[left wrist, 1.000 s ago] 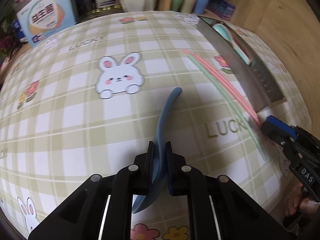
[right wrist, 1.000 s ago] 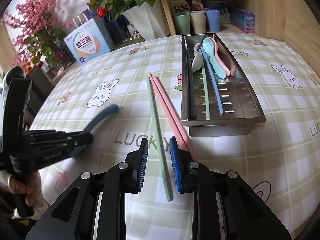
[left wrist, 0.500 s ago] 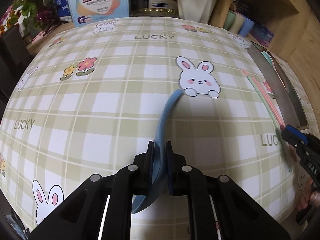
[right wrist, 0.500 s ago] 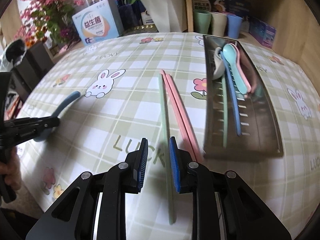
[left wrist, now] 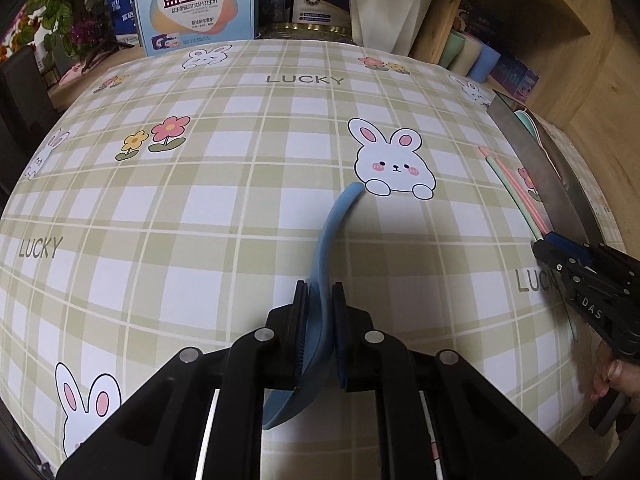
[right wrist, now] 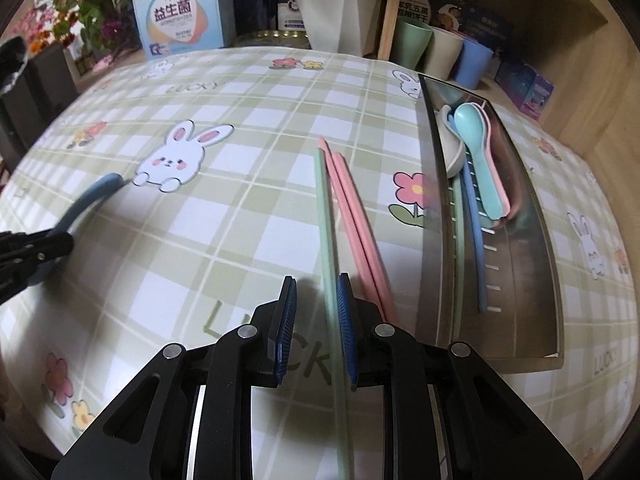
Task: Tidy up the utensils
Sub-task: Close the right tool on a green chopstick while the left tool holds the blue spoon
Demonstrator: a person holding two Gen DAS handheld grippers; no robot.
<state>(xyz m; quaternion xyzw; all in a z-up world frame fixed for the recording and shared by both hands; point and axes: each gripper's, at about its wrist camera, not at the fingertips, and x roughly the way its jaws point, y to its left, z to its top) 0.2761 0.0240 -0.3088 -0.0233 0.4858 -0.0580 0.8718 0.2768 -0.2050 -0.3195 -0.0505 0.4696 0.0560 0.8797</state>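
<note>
While left hand-held gripper [left wrist: 320, 336] clamps blue spoon [left wrist: 326, 248], green chopstick [right wrist: 326, 240] lies btwn right hand-held gripper [right wrist: 316, 328] pads, ungripped.

Checked bunny tablecloth [left wrist: 248, 208]; white planter [right wrist: 336, 4], printed box [left wrist: 196, 4], three cups [right wrist: 442, 54] behind.

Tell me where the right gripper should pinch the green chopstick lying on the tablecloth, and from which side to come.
Grip the green chopstick near its close end, from above, jaws across its width. It lies flat, and the pink chopsticks crowd its right side, so the right gripper should keep its right pad in that narrow gap. It already straddles the stick there.
</note>
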